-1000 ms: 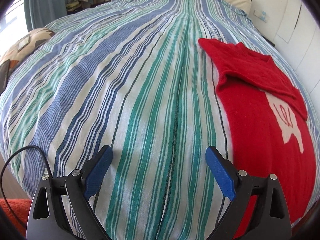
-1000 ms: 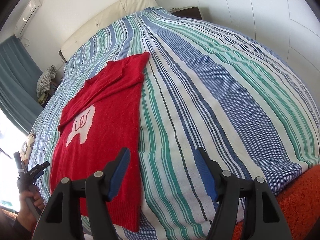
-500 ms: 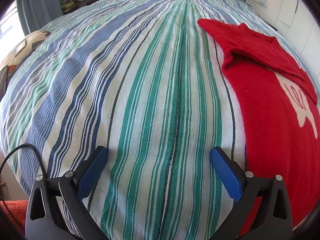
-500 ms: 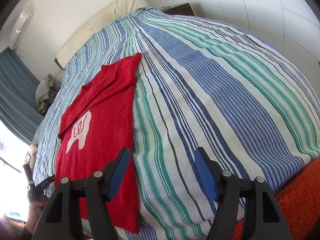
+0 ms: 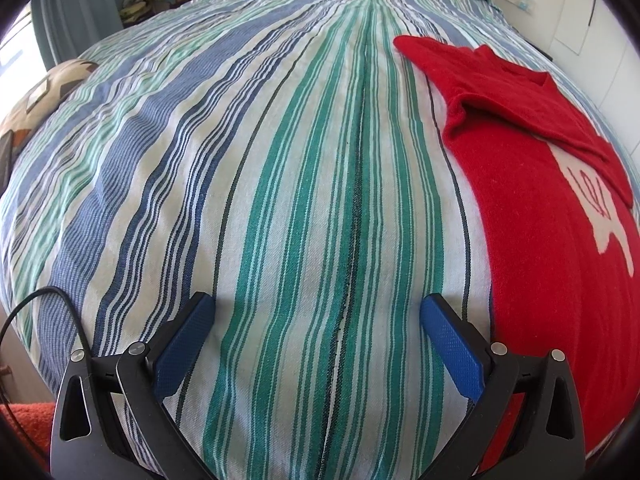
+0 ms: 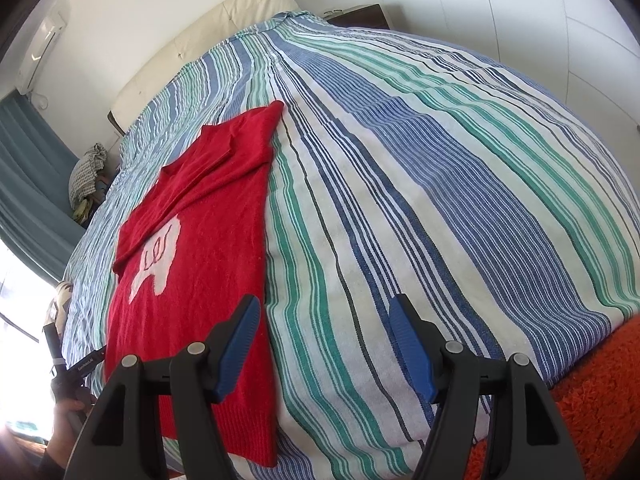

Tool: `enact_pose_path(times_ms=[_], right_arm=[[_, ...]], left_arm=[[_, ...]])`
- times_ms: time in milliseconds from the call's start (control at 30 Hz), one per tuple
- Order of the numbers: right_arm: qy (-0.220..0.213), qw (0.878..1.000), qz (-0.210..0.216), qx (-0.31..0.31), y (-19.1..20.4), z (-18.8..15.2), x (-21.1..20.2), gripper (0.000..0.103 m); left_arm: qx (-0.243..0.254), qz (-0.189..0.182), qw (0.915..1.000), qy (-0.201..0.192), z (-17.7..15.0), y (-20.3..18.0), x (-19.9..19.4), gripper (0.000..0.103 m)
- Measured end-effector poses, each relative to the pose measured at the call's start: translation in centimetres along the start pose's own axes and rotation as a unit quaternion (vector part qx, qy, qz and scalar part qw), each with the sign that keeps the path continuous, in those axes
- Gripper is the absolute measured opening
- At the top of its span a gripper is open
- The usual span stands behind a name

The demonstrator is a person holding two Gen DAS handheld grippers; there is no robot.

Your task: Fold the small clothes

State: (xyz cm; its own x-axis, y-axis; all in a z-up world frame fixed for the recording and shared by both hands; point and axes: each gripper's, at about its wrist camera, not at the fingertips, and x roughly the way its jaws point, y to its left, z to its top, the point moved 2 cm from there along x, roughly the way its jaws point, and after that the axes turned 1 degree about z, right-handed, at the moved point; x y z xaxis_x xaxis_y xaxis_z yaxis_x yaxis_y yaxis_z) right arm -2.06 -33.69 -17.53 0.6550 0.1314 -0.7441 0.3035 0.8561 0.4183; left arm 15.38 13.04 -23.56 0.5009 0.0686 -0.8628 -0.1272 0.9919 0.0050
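Left wrist view: the left gripper hangs over the near part of a bed covered with a blue, green and white striped woven bedspread. Its 2 blue-padded fingers are spread wide and released, with only striped cloth below the gap. The red knitted sweater with a white animal motif lies flat on the bedspread at the right, just beside the right-hand finger, with 1 sleeve folded across its chest. The red stitching inside the white motif forms loops, not letters that can be read. A thin black cable curves in at the lower left. A brown and cream patterned cushion sits at the bed's left edge.

Right wrist view: the right gripper is held over the sweater's right edge and the bedspread. Its fingers are parted and grip nothing; the left one is above the red knit, the right one above the stripes. At the lower left a hand holds the other gripper's handle, which carries small white lettering too small to read. An orange shaggy rug lies below the bed's corner. A cream headboard stands at the far end.
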Motion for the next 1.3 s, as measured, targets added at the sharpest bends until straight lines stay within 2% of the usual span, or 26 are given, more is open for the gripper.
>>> enact_pose_path(times_ms=[1300], right_arm=[[0.000,1.000,-0.002,0.004,-0.03,-0.05,0.01,0.067]], left_arm=[[0.014,0.003,0.9999,-0.006,0.13,-0.14,-0.06,0.103]])
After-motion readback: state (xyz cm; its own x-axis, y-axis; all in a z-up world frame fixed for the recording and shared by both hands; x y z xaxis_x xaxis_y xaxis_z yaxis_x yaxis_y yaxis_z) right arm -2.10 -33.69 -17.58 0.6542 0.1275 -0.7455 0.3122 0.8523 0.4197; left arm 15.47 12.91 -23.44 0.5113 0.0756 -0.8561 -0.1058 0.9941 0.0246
